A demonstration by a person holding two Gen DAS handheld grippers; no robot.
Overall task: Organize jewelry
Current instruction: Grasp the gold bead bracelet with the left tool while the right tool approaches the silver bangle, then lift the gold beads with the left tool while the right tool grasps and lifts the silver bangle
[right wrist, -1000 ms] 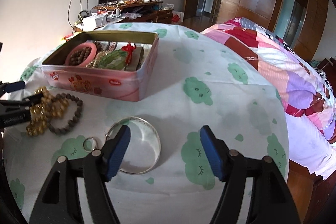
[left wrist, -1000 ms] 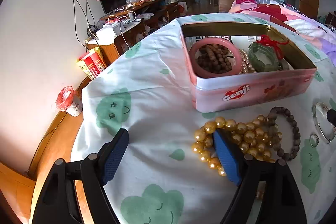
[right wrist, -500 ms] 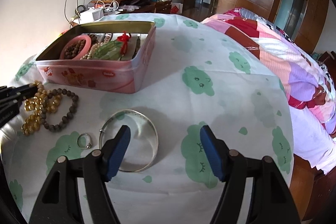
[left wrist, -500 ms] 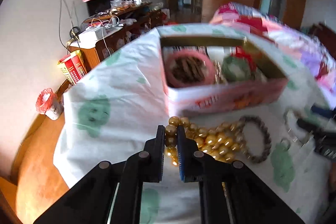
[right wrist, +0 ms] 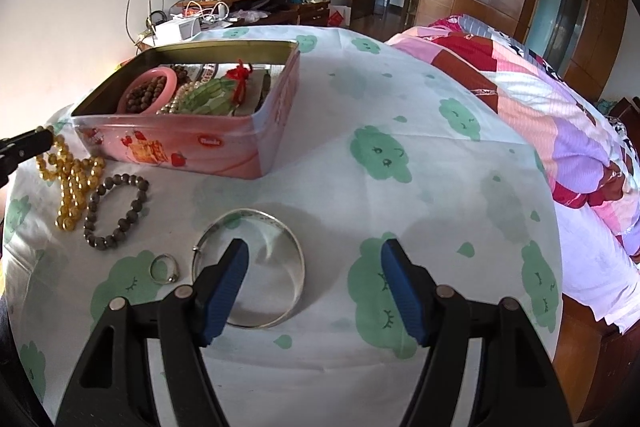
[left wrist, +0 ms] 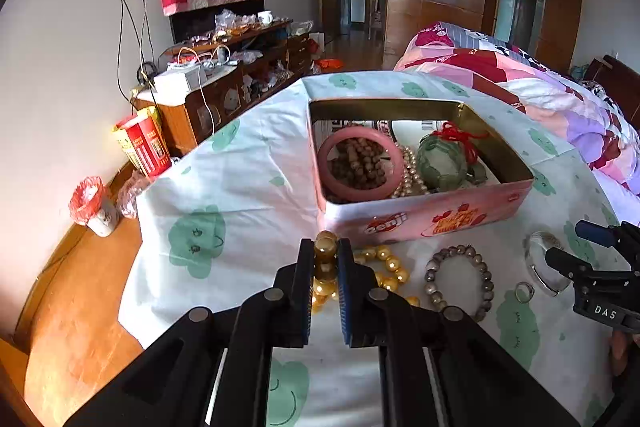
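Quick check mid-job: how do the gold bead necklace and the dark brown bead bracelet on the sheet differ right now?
The gold bead necklace is a long, shiny, bunched strand; the dark brown bead bracelet is a short, matte, open loop. The necklace is pinched at one end by the left gripper; the bracelet lies untouched. Both are round-bead strands lying outside the pink tin box on the cloud-print sheet.
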